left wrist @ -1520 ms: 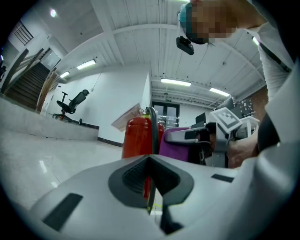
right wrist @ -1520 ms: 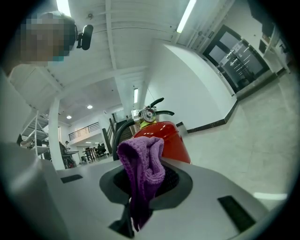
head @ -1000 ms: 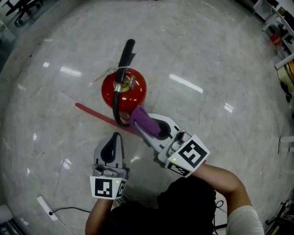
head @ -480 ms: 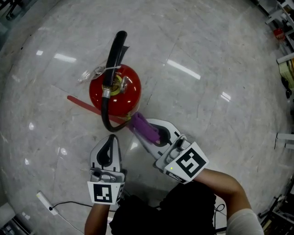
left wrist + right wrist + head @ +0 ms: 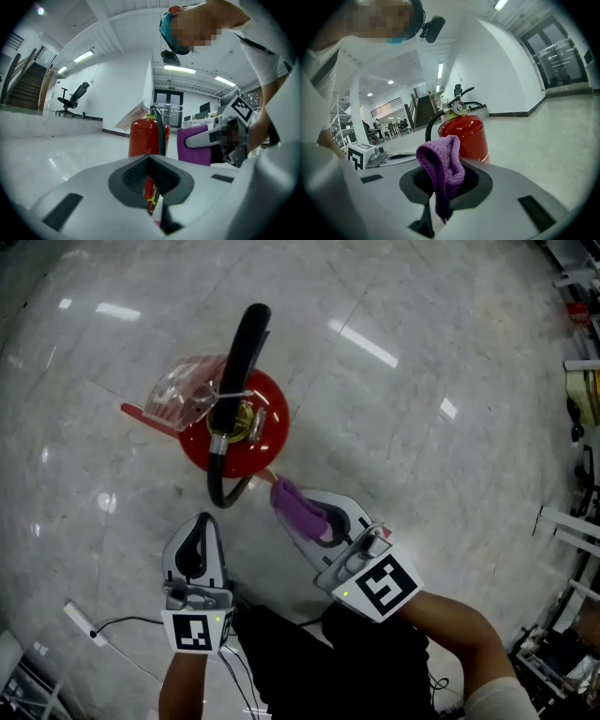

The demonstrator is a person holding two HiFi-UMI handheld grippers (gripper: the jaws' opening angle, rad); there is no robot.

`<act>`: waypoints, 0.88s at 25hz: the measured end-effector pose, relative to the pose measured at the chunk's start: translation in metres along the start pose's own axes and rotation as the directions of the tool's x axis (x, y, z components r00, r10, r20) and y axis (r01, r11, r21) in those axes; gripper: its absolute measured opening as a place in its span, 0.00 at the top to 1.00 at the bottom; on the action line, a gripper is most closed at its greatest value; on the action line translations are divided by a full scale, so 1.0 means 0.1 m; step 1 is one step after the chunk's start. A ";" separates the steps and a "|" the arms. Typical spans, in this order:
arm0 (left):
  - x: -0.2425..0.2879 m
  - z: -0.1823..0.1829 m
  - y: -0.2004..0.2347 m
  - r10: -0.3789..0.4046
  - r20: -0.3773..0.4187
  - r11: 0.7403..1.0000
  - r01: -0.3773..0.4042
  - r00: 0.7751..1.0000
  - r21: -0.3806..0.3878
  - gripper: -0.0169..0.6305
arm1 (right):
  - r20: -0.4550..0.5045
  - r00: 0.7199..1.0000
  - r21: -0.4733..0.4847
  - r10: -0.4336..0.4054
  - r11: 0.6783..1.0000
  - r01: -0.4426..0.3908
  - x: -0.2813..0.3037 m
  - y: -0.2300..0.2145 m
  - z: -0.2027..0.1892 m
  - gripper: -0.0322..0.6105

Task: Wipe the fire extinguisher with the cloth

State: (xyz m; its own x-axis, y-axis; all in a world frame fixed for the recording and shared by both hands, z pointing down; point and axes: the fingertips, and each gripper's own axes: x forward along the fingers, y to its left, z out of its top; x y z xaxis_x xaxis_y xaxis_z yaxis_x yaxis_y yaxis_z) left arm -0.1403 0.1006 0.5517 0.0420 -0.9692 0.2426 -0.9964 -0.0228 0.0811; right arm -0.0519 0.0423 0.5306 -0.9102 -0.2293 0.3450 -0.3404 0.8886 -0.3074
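Observation:
A red fire extinguisher (image 5: 260, 423) stands upright on the marble floor, with a black hose (image 5: 217, 486) looping down its near side and a clear tag (image 5: 183, 390) at its left. It also shows in the left gripper view (image 5: 142, 137) and the right gripper view (image 5: 466, 133). My right gripper (image 5: 298, 510) is shut on a purple cloth (image 5: 296, 507) (image 5: 442, 170) (image 5: 196, 144), whose tip sits just short of the extinguisher's near side. My left gripper (image 5: 200, 542) is shut and holds nothing, a little nearer to me and left of the hose.
A red tape line (image 5: 141, 415) crosses the floor under the extinguisher. A white power strip (image 5: 80, 619) with a cable lies at the lower left. Shelves and gear (image 5: 583, 381) stand along the right edge. An office chair (image 5: 71, 96) and stairs (image 5: 23, 86) are far off.
The extinguisher has shifted up and left in the head view. The right gripper with the cloth stays just below it; the left gripper has drifted left.

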 end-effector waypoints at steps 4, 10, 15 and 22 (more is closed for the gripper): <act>-0.05 0.43 -0.10 0.020 -0.017 0.999 -0.021 1.000 -0.050 0.97 | -0.045 0.999 0.018 -0.011 1.000 0.011 -0.18 0.15 0.23 0.86; -0.42 1.47 -0.56 -0.022 -0.067 0.992 0.014 0.997 -0.122 0.97 | -0.104 0.993 0.043 -0.049 0.998 0.054 -0.70 0.56 0.98 0.86; -0.87 2.45 -0.75 -0.021 -0.111 0.985 0.002 0.994 -0.174 0.97 | -0.138 0.987 0.083 -0.088 0.992 0.100 -1.14 1.02 1.79 0.86; -1.35 3.83 -0.67 -0.011 -0.068 0.989 0.001 0.998 -0.150 0.97 | -0.147 0.989 -0.043 -0.007 0.999 0.000 -1.32 1.81 3.02 0.86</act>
State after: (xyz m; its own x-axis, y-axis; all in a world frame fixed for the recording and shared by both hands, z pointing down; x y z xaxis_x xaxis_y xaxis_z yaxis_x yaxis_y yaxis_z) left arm -0.1075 0.1395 0.1434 0.0576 -0.9500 0.3068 -0.9741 0.0137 0.2256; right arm -0.0644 0.1130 0.1617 -0.8633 -0.1742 0.4737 -0.3303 0.9047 -0.2692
